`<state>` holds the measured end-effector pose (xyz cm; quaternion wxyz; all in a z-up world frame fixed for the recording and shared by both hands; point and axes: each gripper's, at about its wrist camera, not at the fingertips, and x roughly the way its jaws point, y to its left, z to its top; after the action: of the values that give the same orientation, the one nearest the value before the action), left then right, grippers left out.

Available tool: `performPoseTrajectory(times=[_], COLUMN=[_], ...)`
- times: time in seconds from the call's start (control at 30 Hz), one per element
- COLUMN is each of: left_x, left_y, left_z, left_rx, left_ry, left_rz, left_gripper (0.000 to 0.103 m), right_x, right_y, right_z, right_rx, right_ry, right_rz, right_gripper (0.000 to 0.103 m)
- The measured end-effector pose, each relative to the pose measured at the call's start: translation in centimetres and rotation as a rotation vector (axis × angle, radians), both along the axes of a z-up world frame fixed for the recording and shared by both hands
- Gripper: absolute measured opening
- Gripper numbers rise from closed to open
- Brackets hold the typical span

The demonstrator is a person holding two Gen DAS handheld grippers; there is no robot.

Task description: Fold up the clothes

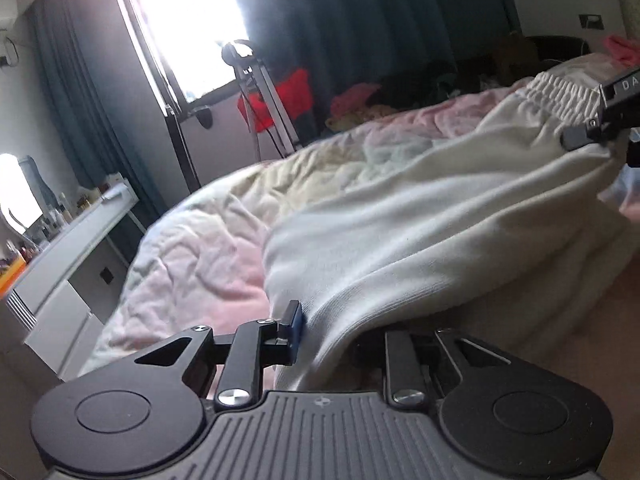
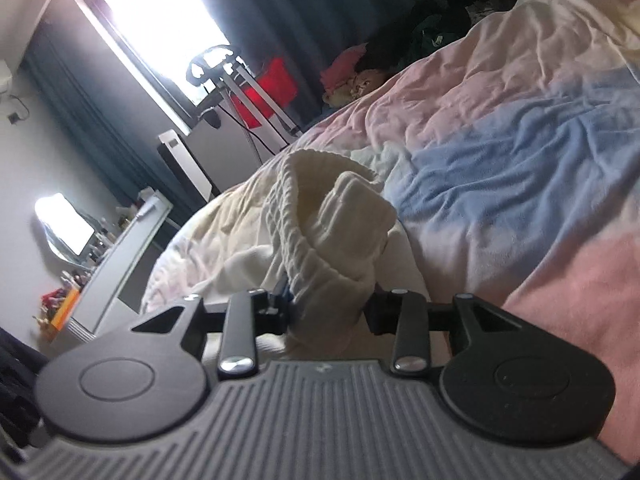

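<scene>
Meanwhile, cream garment (image 1: 420, 232) on bed (image 2: 520, 152), both tongs gripping it

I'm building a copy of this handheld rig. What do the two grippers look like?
Both look identical: the left gripper and right gripper have a grey ribbed base, two round black discs, black link bars with silver screws, and black fingers. A blue pad shows on one left finger. No cables or sleeves visible.
</scene>
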<state>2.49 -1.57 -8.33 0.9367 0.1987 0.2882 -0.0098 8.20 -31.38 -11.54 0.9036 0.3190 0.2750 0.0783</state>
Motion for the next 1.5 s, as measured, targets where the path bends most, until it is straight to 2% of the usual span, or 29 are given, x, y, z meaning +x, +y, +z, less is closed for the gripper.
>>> performPoseTrajectory(times=[0.07,0.13,0.17,0.2,0.23,0.33,0.4,0.5,0.6,0.67,0.73,0.8,0.87,0.9,1.0,1.1,1.17,1.23,1.3,1.37,1.47,1.5], left_x=[0.3,0.6,0.7,0.8,0.8,0.6,0.6,0.8,0.9,0.9,0.9,0.8,0.6,0.5,0.1,-0.3,-0.5,0.1,1.2,2.9,5.4,5.7], left_y=[-0.1,-0.2,-0.3,-0.2,-0.1,0.1,0.2,0.3,0.5,0.5,0.4,0.2,-0.1,0.3,1.4,4.5,6.7,8.6,10.3,11.4,11.6,11.5], left_z=[-0.5,-1.0,-1.1,-1.1,-1.2,-1.0,-0.9,-0.8,-0.7,-0.6,-0.6,-0.6,-0.4,0.0,1.3,2.9,3.8,3.9,3.5,2.3,0.1,-0.2], left_rx=[-0.002,0.001,0.002,-0.003,-0.011,-0.036,-0.045,-0.053,-0.064,-0.065,-0.064,-0.061,-0.053,-0.078,-0.166,-0.402,-0.573,-0.713,-0.837,-0.913,-0.915,-0.912], left_ry=[0.038,0.057,0.062,0.063,0.065,0.070,0.072,0.076,0.078,0.079,0.076,0.072,0.069,0.077,0.109,0.152,0.160,0.151,0.160,0.196,0.294,0.295], left_rz=[-0.003,0.001,0.003,0.006,0.008,0.016,0.020,0.022,0.027,0.027,0.025,0.018,0.004,-0.009,-0.050,-0.072,-0.079,-0.038,0.022,0.112,0.235,0.248], left_gripper=[0.023,0.023,0.023,0.023,0.023,0.023,0.023,0.024,0.024,0.024,0.024,0.025,0.025,0.026,0.037,0.051,0.072,0.082,0.083,0.083,0.084,0.084], right_x=[0.0,0.2,0.3,0.3,0.3,0.2,0.2,0.7,1.5,1.7,1.5,1.2,0.9,0.7,0.1,-0.1,0.0,0.2,0.2,0.3,0.3,0.4], right_y=[-0.3,-0.6,-0.6,-0.7,-0.8,-1.3,-1.5,-2.1,-2.2,-1.3,-0.9,-0.7,-0.5,-0.4,-0.3,-0.5,-0.6,-0.8,-0.7,-0.8,-0.7,-0.7], right_z=[-0.9,-2.1,-2.4,-2.6,-2.7,-2.7,-3.0,-4.4,-5.5,-5.0,-4.6,-4.3,-3.9,-3.5,-2.4,-2.1,-2.2,-2.2,-2.2,-2.4,-2.7,-2.7], right_rx=[0.004,-0.016,-0.027,-0.038,-0.035,0.012,0.030,0.113,0.245,0.212,0.175,0.138,0.098,0.085,0.063,0.065,0.067,0.066,0.063,0.067,0.070,0.068], right_ry=[0.046,0.109,0.119,0.130,0.138,0.153,0.176,0.232,0.235,0.213,0.197,0.208,0.214,0.205,0.175,0.167,0.166,0.166,0.164,0.165,0.165,0.164], right_rz=[-0.012,-0.027,-0.034,-0.040,-0.045,-0.048,-0.049,-0.041,0.020,0.054,0.054,0.041,0.027,0.016,-0.011,-0.016,-0.018,-0.020,-0.022,-0.026,-0.032,-0.032], right_gripper=[0.040,0.048,0.053,0.064,0.067,0.068,0.085,0.090,0.091,0.091,0.084,0.066,0.056,0.051,0.045,0.044,0.044,0.045,0.045,0.045,0.045,0.045])
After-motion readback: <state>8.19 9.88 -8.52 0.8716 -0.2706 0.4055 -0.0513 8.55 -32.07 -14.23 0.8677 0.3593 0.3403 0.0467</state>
